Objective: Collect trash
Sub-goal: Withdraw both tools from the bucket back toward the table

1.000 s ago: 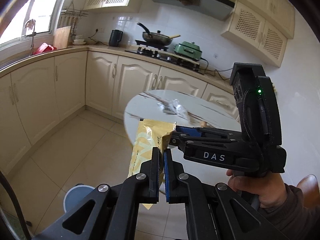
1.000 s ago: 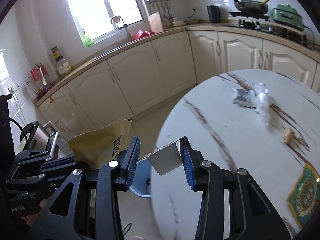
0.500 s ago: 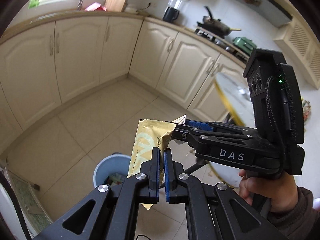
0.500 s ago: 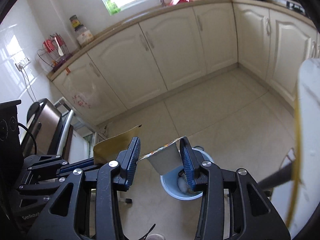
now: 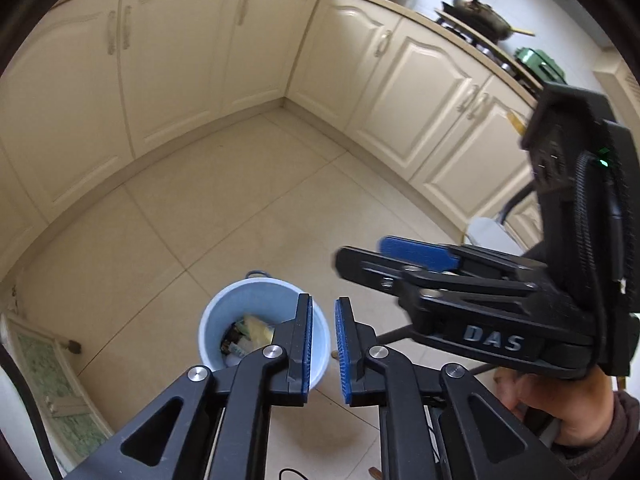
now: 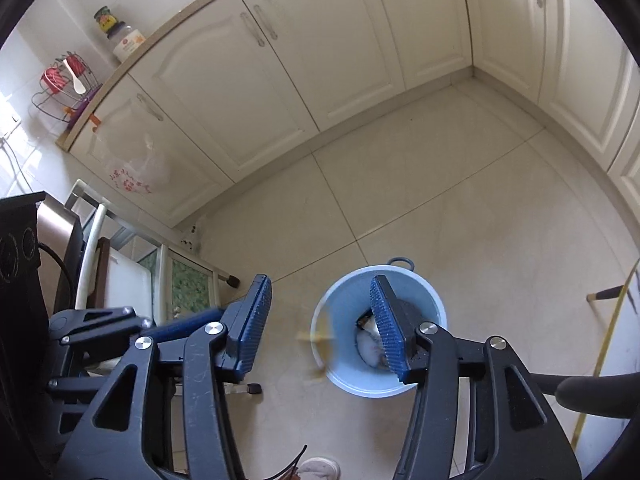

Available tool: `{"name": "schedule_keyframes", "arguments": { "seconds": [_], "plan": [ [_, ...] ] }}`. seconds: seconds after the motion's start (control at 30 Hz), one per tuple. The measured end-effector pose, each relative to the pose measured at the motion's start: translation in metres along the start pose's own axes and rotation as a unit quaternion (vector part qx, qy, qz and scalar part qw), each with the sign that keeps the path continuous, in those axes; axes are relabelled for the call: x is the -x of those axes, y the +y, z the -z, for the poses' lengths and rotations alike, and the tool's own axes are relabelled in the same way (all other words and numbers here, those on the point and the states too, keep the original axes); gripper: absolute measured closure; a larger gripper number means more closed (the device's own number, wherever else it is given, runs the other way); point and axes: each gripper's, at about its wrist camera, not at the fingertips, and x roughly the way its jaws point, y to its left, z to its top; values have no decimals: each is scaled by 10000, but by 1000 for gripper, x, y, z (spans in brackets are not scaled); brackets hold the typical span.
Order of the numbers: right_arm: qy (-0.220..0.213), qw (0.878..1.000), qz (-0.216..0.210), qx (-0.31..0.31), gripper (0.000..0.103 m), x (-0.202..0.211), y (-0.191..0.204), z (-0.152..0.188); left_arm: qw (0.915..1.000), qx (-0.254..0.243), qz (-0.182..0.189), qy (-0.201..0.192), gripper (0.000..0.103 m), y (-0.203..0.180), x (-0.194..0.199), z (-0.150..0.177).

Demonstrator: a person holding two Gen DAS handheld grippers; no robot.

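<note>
A light blue bin stands on the tile floor below both grippers and holds trash, with a yellow packet on top. My left gripper hangs over the bin's right rim; its jaws are opening, a narrow gap shows, and nothing is between them. In the right wrist view the bin lies under my right gripper, whose jaws are opening wide and hold nothing. A blurred yellow packet is dropping at the bin's left rim. A white wrapper lies inside.
Cream cabinets line the walls around the open tile floor. A low cabinet with green glass stands left of the bin. The table's yellow edge and a chair leg are on the right. A hand holds the right gripper.
Both grippers have swung from the table down over the bin. The yellow packet has left the left gripper and the white wrapper the right one; both sets of jaws have parted.
</note>
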Motion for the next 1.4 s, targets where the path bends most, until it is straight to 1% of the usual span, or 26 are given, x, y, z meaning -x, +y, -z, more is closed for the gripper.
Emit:
{"name": "schedule_keyframes", "arguments": {
  "seconds": [0.07, 0.13, 0.17, 0.2, 0.27, 0.33, 0.37, 0.4, 0.43, 0.5, 0.6, 0.63, 0.7, 0.73, 0.8, 0.83, 0.9, 0.97, 1.0, 1.1, 1.17, 1.2, 1.23, 1.3, 1.33, 1.4],
  "plan": [
    [-54, 9999, 104, 20, 52, 10, 2, 0, 9998, 57, -110, -145, 92, -6, 11, -2],
    [-204, 9991, 352, 111, 46, 25, 12, -1, 9991, 61, -261, -337, 82, -17, 28, 7],
    [-308, 9983, 460, 163, 44, 36, 17, 0, 9982, 47, -380, -459, 71, -25, 35, 9],
    [-421, 9977, 482, 215, 41, 49, 23, 0, 9970, 11, -508, -579, 65, -33, 46, 10],
    [-603, 9963, 531, 316, 41, 73, 36, 1, 9936, -72, -705, -878, 60, -52, 71, 12],
    [-909, 9931, 598, 426, 39, 107, 48, 5, 9904, -65, -707, -1186, 57, -69, 100, 18],
    [-1041, 9913, 640, 482, 38, 122, 53, 7, 9884, -53, -712, -1337, 52, -78, 114, 20],
    [-1209, 9885, 738, 531, 33, 143, 59, 12, 9865, -69, -735, -1462, 46, -87, 126, 24],
    [-1348, 9861, 789, 572, 31, 161, 65, 15, 9835, -88, -786, -1627, 42, -101, 139, 30],
    [-1662, 9801, 884, 623, 29, 200, 74, 25, 9764, -137, -896, -1959, 30, -124, 167, 36],
    [-2128, 9689, 1058, 692, 17, 260, 88, 44, 9669, -234, -917, -2371, 17, -161, 204, 57],
    [-2282, 9647, 1101, 713, 15, 281, 92, 52, 9630, -268, -933, -2516, 14, -175, 216, 64],
    [-2535, 9571, 1197, 733, 11, 320, 100, 69, 9534, -373, -1111, -2779, 2, -204, 238, 79],
    [-2659, 9529, 1267, 719, 6, 338, 103, 78, 9484, -415, -1186, -2910, 1, -218, 248, 89],
    [-2912, 9436, 1408, 714, 2, 373, 110, 97, 9399, -522, -1291, -3119, 1, -247, 267, 106],
    [-3021, 9393, 1462, 709, 0, 387, 114, 105, 9371, -557, -1303, -3189, 1, -263, 271, 117],
    [-3192, 9317, 1587, 697, 0, 418, 121, 123, 9305, -643, -1316, -3357, 1, -290, 283, 131],
    [-3347, 9251, 1642, 715, 0, 445, 127, 140, 9252, -708, -1333, -3482, 1, -317, 290, 157],
    [-3436, 9213, 1671, 718, 0, 458, 129, 149, 9226, -749, -1320, -3547, 1, -330, 295, 163],
    [-3656, 9096, 1844, 698, 0, 492, 137, 175, 9146, -869, -1258, -3744, 1, -353, 304, 218],
    [-3769, 9042, 1892, 672, 0, 514, 138, 189, 9097, -932, -1189, -3868, 1, -357, 316, 248],
    [-3833, 9004, 1955, 645, 0, 524, 141, 197, 9068, -966, -1169, -3933, 1, -367, 319, 254],
    [-3893, 8969, 2000, 630, 0, 532, 140, 203, 9045, -988, -1141, -3990, 1, -355, 325, 280],
    [-4032, 8884, 2111, 606, 0, 549, 141, 216, 8994, -1037, -1051, -4114, 1, -365, 332, 303],
    [-4081, 8853, 2150, 583, 0, 557, 142, 223, 8974, -1045, -996, -4170, 1, -346, 344, 330],
    [-4163, 8796, 2241, 526, 0, 571, 143, 236, 8930, -1109, -923, -4263, 1, -337, 354, 357]
  ]
}}
